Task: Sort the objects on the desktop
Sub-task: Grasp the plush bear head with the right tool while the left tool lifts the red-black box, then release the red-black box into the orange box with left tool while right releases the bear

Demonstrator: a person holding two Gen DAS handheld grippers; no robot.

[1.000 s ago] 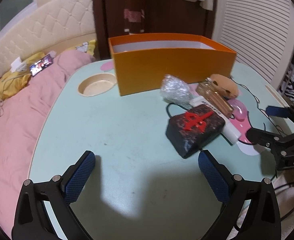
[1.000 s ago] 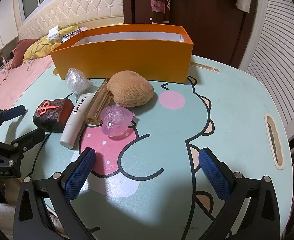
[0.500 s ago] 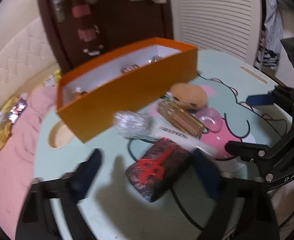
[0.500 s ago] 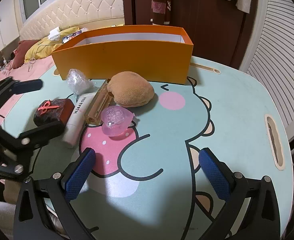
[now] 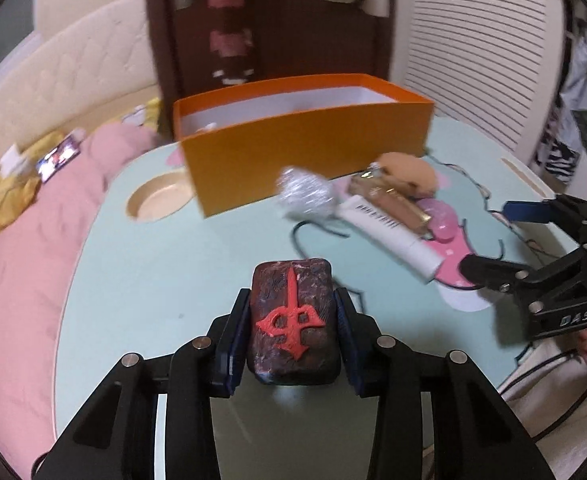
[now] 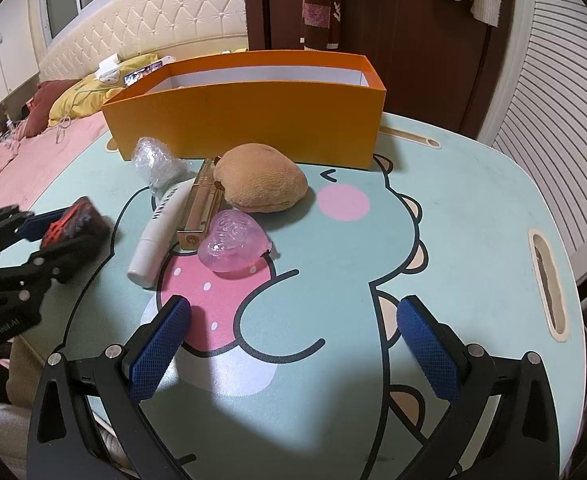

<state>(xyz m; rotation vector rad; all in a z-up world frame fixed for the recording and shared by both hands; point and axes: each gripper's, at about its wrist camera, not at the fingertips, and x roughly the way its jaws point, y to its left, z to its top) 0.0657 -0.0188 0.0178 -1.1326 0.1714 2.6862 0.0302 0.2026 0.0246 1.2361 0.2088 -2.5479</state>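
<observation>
A dark stone-like block with a raised red symbol (image 5: 293, 320) sits between the blue pads of my left gripper (image 5: 293, 297). The jaws are closing and both pads touch its sides. The right wrist view shows that block (image 6: 73, 220) at the table's left edge, inside the left gripper (image 6: 59, 236). My right gripper (image 6: 293, 308) hangs open over the pink patch of the table print, with nothing in it. Ahead of it lie a pink clear heart (image 6: 233, 246), a white tube (image 6: 161, 232), a gold bottle (image 6: 203, 204), a tan plush pouch (image 6: 261, 180) and a bubble-wrap wad (image 6: 157, 160).
An open orange box (image 6: 245, 120) stands at the back of the mint table (image 6: 473, 200). The table has a round cup recess (image 5: 159, 202) at its left and a slot (image 6: 549, 280) at its right. A bed with a pink blanket (image 5: 21, 260) borders the left side.
My left gripper swung over to the dark block and narrowed from wide open until its pads reached the block's sides. The right gripper has not moved.
</observation>
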